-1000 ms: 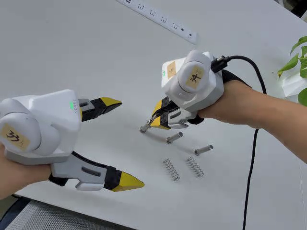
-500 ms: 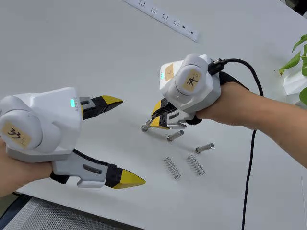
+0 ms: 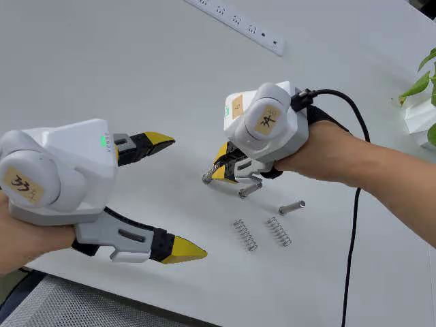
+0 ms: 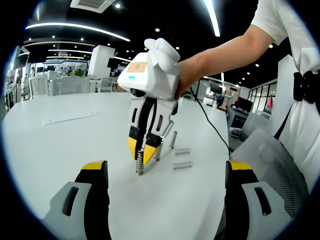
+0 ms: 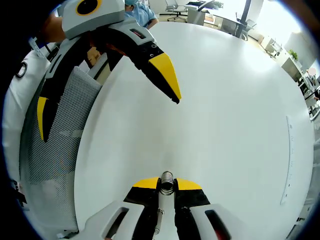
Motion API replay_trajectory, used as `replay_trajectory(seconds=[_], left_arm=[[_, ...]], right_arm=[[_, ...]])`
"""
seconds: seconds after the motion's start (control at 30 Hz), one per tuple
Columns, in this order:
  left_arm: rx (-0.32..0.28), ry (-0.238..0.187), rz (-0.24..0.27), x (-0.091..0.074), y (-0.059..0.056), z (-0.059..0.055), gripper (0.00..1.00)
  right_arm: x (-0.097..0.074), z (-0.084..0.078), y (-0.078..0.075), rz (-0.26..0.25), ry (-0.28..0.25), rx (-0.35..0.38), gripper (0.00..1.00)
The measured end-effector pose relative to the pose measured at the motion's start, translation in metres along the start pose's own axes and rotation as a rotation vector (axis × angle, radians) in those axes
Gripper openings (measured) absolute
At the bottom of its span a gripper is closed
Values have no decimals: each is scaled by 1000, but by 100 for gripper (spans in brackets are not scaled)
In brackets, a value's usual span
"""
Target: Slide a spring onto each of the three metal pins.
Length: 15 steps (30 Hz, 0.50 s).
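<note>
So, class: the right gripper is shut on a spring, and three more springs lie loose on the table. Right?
Not quite: just two lie loose on the table, one loose spring and the other loose spring, as the head view shows. The right gripper is indeed shut on the held spring.

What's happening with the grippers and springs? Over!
Left gripper open, hovering. Right gripper shut on spring, spring on a pin. Two spare springs, two bare pins on table. Nothing in the way.

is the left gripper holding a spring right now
No, the left gripper has its fingers wide apart with nothing between them; the right gripper grips a spring.
</note>
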<state>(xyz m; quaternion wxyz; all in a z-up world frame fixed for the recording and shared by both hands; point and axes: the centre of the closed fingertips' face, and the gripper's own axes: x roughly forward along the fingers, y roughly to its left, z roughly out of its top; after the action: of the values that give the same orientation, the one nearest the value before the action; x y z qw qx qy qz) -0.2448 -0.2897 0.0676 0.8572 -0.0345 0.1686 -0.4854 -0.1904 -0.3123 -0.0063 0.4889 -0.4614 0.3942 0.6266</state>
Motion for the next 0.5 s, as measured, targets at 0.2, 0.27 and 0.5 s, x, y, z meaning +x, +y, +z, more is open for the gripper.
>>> replay_trajectory(seconds=[0.2,0.27,0.5], left_arm=[[-2,-1,0,0,0,-1,96],[-3,0,1,0,0,-1,96],[-6,5,-3,0,0,-3,96]], right_arm=[[4,0,-1,-6,-4,4,8],[5,-1,-1,-6,-5,8,8],[8,-1,-1,-11,-11,18,8]])
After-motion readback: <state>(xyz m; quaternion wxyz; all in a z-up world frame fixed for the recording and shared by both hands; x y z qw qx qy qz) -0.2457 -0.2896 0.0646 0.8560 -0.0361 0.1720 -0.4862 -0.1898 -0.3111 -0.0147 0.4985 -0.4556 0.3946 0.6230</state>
